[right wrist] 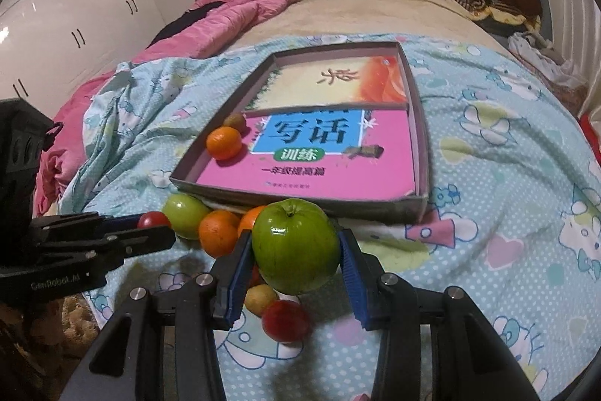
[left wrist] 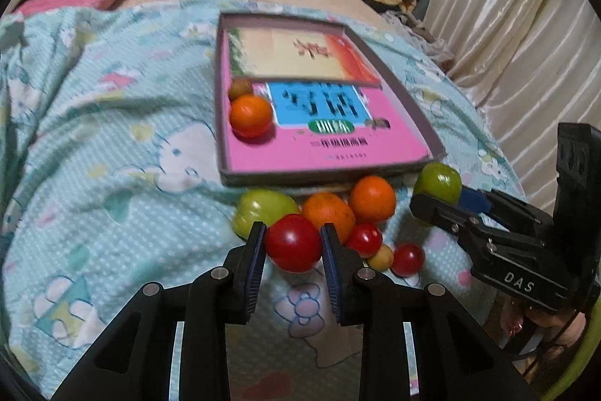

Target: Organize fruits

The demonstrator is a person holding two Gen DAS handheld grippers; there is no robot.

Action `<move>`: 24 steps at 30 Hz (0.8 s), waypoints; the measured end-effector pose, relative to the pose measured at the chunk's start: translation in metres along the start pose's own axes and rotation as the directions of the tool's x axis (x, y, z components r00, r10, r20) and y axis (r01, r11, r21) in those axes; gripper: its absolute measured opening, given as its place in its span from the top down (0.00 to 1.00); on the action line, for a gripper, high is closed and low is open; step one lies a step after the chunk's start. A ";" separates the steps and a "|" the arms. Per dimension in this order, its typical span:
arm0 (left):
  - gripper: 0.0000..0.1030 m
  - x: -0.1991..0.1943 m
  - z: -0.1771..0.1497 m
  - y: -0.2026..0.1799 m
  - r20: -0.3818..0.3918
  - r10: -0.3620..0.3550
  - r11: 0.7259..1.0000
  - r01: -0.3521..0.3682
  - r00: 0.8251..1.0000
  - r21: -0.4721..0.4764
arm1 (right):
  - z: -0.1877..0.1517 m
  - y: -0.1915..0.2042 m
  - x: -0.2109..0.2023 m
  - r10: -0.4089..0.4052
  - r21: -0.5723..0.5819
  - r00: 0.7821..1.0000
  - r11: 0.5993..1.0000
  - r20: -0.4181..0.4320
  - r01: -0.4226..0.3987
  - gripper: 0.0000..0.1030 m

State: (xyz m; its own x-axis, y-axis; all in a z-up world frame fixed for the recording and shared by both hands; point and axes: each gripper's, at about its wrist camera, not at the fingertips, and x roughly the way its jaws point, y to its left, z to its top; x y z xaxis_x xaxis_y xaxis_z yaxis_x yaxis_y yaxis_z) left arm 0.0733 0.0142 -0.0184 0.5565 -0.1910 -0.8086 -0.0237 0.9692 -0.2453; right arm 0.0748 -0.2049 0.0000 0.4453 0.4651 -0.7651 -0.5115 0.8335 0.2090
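Holding two fruits at once, I have a red tomato (left wrist: 293,242) pinched in the left gripper (left wrist: 293,250) and a green apple (right wrist: 295,245) clamped in the right gripper (right wrist: 296,250), both lifted just off the blue cartoon-print bedsheet (right wrist: 507,213), near the front edge of the shallow cardboard tray (right wrist: 423,138).

Handling notes:
- Tomato: I judge it soft-skinned and easy to bruise. The pads sit on its widest part, left and right; I would add no more squeeze.
- Apple: firm, glossy, probably heavier and somewhat slippery. The pads grip its flanks, stem up, which I judge a sound hold.

Loose on the sheet behind the tomato lie a second green apple (left wrist: 263,213), two oranges (left wrist: 372,198), two small tomatoes (left wrist: 364,238) and a small yellowish fruit (left wrist: 381,257), mostly touching one another. Inside the tray, on a pink workbook (right wrist: 319,171), an orange (right wrist: 224,142) and a brownish fruit (right wrist: 236,121) rest in the left corner.
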 end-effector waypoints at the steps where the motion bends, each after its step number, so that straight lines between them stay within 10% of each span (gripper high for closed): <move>1: 0.71 -0.003 0.001 0.000 0.015 0.012 1.000 -0.012 1.000 0.005 | 0.001 0.001 -0.001 0.002 -0.002 1.000 1.000 0.007 -0.002 0.56; 24: 0.71 -0.024 0.018 -0.001 0.117 0.047 0.999 -0.045 0.992 -0.026 | 0.013 0.004 -0.010 0.008 -0.015 0.996 1.000 0.085 -0.007 0.56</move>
State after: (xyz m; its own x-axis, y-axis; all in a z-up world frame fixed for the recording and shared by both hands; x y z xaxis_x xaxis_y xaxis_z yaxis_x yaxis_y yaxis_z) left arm 0.0749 0.0206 0.0104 0.6479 -0.1253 -0.7513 -0.0704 0.9723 -0.2229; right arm 0.0775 -0.2024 0.0167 0.5021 0.4953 -0.7089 -0.5253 0.8259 0.2050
